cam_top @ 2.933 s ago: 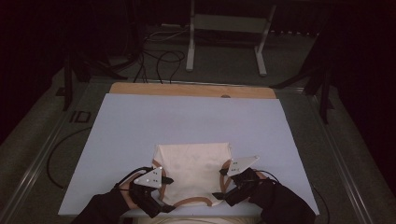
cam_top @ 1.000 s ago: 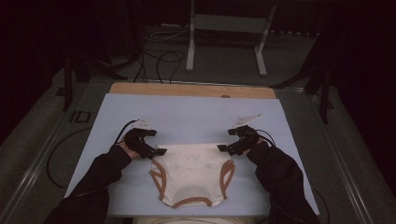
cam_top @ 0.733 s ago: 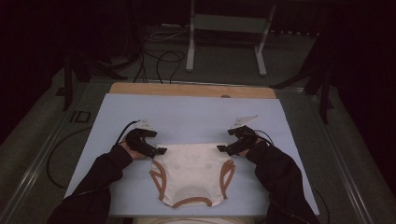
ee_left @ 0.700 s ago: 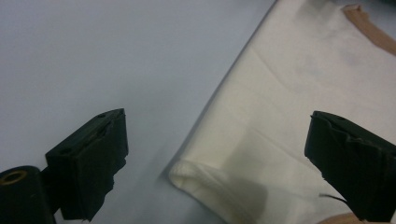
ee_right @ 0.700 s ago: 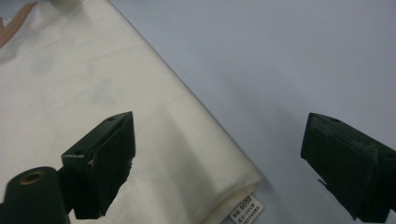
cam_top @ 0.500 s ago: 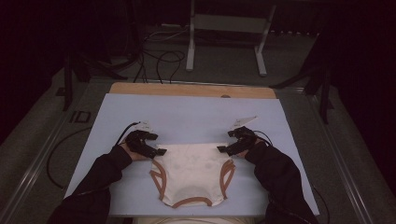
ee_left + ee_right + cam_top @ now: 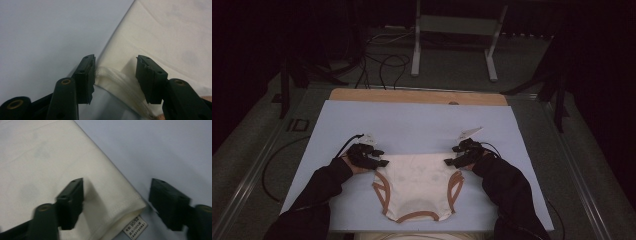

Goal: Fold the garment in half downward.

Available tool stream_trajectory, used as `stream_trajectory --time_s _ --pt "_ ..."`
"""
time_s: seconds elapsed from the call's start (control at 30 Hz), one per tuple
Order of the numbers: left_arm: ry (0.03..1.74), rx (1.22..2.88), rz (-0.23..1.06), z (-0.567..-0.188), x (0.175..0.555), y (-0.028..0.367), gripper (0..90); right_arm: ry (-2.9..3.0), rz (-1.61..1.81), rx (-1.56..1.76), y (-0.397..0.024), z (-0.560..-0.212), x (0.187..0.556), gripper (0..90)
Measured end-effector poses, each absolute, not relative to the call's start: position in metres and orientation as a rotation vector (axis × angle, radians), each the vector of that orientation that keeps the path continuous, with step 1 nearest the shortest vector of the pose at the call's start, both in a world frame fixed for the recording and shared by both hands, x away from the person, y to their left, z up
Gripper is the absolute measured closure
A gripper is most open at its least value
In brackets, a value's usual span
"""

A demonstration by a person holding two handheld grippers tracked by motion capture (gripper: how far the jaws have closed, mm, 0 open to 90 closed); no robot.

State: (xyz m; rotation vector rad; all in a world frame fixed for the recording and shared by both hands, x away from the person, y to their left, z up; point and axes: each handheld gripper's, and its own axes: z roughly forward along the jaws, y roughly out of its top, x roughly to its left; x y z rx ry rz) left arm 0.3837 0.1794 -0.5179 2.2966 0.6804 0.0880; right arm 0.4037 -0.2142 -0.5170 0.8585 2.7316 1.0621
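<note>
A cream garment (image 7: 417, 185) with brown trim at the leg holes lies flat on the pale blue board (image 7: 422, 120). My left gripper (image 7: 379, 161) is at its far left corner. In the left gripper view the bunched cloth corner (image 7: 112, 77) sits between the jaws of the left gripper (image 7: 115, 58), which have just been closing; one pad touches the fold and a gap remains at the other. My right gripper (image 7: 451, 161) is at the far right corner. Its jaws have also just been closing and the right gripper (image 7: 116, 182) straddles the cloth (image 7: 50, 157) and its label (image 7: 135, 227) without pressing.
A wooden strip (image 7: 417, 96) borders the board's far edge. Beyond it a metal stand (image 7: 452, 30) and loose cables (image 7: 382, 62) lie on the floor. A person's dark sleeves (image 7: 507, 185) reach in from the near edge. Bare board lies beyond the garment.
Since the earliest frame both hands moved from the near edge to the garment's far corners, and the garment now lies spread out. In the last second both grippers sank slightly onto those corners.
</note>
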Motion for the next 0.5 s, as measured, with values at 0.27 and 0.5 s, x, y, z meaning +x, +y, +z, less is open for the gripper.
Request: stream_trajectory --time_s 0.27,0.5 --pt "0.703 2.318 0.104 -0.5161 0.3803 0.1813 64.2 2.768 1.027 0.821 -0.215 -0.5131 0.4011 62.4" --pt "0.737 2.327 0.094 -0.514 0.3786 0.1811 75.6 2.778 1.014 0.826 -0.2175 -0.5104 0.4011 85.2"
